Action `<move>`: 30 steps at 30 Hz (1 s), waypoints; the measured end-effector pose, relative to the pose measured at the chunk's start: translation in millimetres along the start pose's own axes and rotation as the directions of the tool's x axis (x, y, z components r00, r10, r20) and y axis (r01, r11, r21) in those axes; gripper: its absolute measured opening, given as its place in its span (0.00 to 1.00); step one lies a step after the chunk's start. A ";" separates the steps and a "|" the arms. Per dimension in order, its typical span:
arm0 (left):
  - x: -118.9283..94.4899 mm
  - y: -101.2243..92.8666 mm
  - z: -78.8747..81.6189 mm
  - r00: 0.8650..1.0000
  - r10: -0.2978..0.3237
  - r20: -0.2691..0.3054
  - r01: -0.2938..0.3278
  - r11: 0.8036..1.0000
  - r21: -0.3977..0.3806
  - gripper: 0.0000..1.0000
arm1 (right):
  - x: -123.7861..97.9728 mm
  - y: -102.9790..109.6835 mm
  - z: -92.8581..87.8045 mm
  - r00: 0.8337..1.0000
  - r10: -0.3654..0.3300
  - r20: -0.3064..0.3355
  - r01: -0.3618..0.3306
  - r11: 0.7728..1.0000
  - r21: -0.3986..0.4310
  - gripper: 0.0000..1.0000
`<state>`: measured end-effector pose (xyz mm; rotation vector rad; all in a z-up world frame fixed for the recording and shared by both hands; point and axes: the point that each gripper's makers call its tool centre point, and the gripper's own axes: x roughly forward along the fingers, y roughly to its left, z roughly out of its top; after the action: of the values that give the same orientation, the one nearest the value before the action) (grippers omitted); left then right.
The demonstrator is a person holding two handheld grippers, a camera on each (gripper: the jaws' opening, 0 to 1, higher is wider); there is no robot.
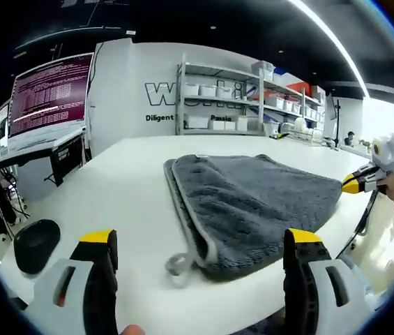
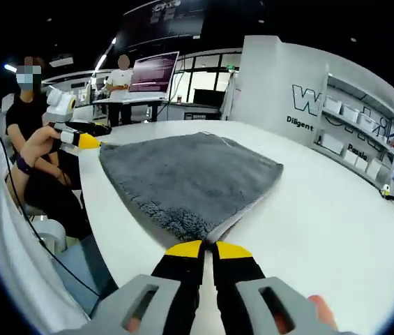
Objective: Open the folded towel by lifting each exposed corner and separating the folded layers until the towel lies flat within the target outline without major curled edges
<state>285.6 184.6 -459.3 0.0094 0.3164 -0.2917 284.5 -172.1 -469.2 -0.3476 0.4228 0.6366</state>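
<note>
On the white table (image 1: 134, 188) your right gripper (image 2: 207, 249) pinches the grey towel's (image 2: 190, 174) corner; your left gripper (image 1: 200, 244) hangs wide open, empty.

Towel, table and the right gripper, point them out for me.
towel (image 1: 252, 192), left gripper view, middle of top layer
table (image 2: 322, 209), right gripper view, bare white top
right gripper (image 2: 208, 246), right gripper view, between yellow tips

One grey towel (image 1: 252, 199), two grippers (image 1: 200, 255), one table (image 1: 123, 188)
</note>
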 end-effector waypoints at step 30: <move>6.7 -53.4 19.8 0.997 -0.075 0.034 0.072 0.994 0.078 0.97 | -16.5 -160.6 -3.8 0.984 -0.118 -0.135 0.096 0.982 -0.162 0.02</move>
<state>282.5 130.4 -440.5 0.0682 0.2691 -0.3766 373.3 -302.7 -435.4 -0.5630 0.4906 0.5421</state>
